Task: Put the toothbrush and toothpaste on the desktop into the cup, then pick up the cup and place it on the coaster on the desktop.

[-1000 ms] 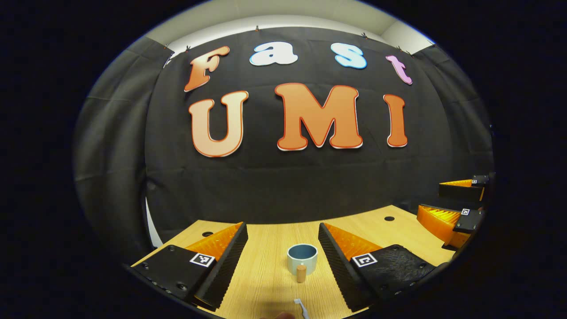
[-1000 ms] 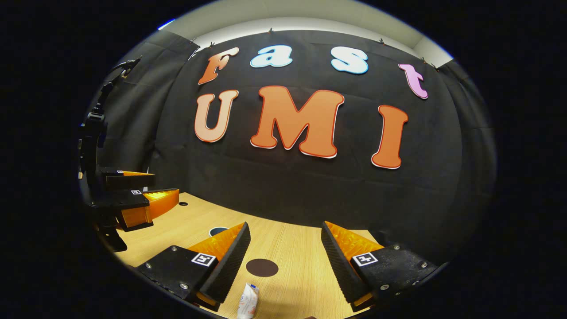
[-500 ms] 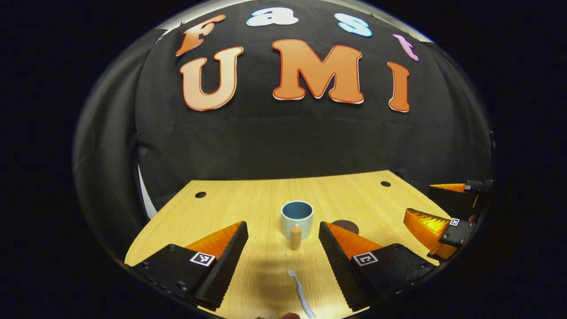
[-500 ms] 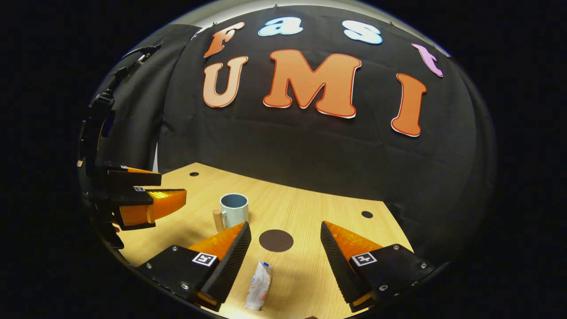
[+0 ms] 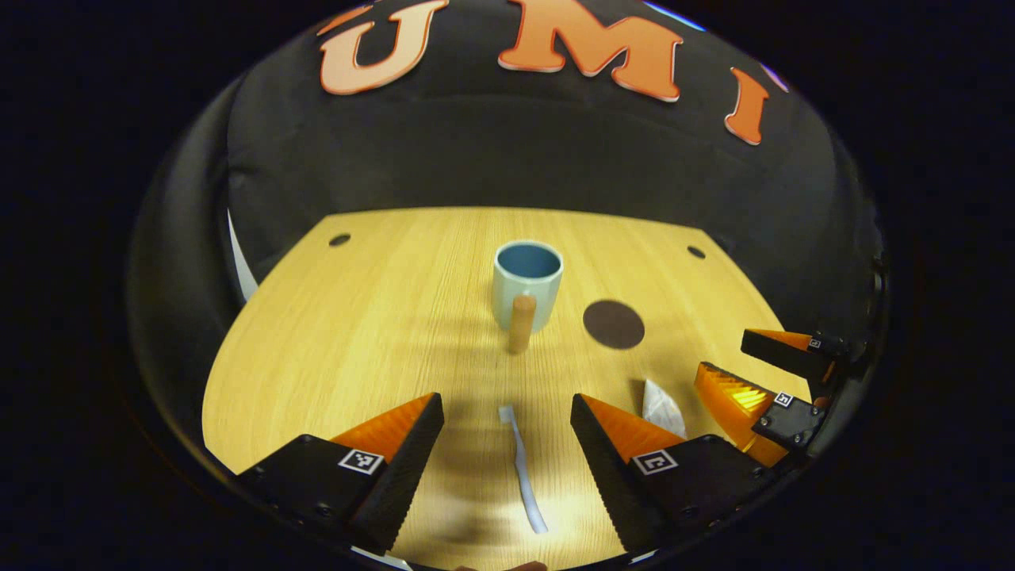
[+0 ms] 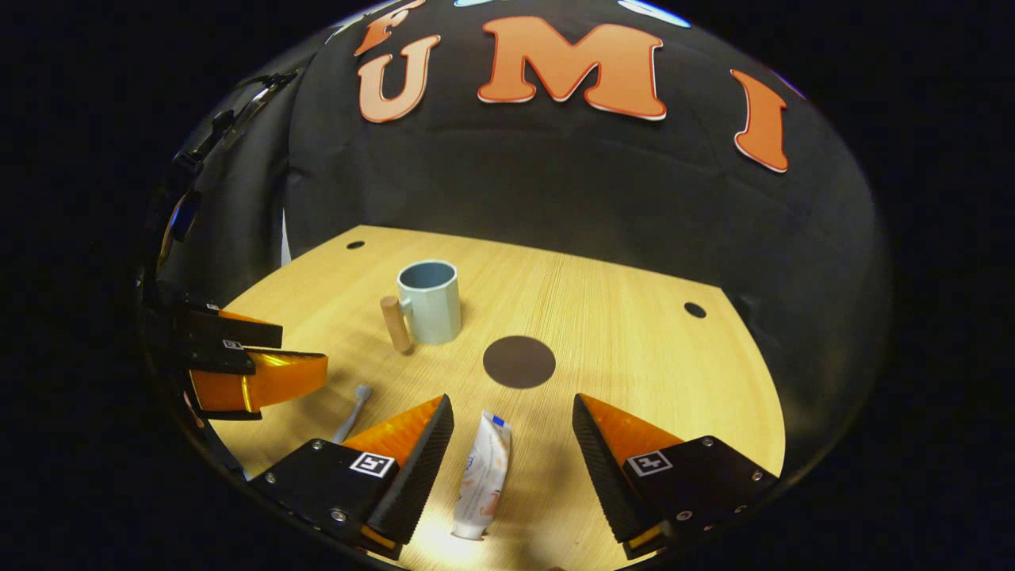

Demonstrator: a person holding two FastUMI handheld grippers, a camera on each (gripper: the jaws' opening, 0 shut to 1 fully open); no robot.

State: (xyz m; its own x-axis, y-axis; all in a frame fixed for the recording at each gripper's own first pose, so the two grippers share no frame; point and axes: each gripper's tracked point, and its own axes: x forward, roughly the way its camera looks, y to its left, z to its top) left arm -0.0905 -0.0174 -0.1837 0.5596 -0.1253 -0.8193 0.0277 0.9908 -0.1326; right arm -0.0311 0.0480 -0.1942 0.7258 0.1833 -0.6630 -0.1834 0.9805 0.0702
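Both grippers hang wide open, holding nothing: the left gripper straddles the toothbrush, the right gripper the toothpaste, both flat on the worktop. Farther off stand the cup and coaster. Risk: jaws skidding off the thin brush.

Left gripper jaws spread wide, right gripper likewise
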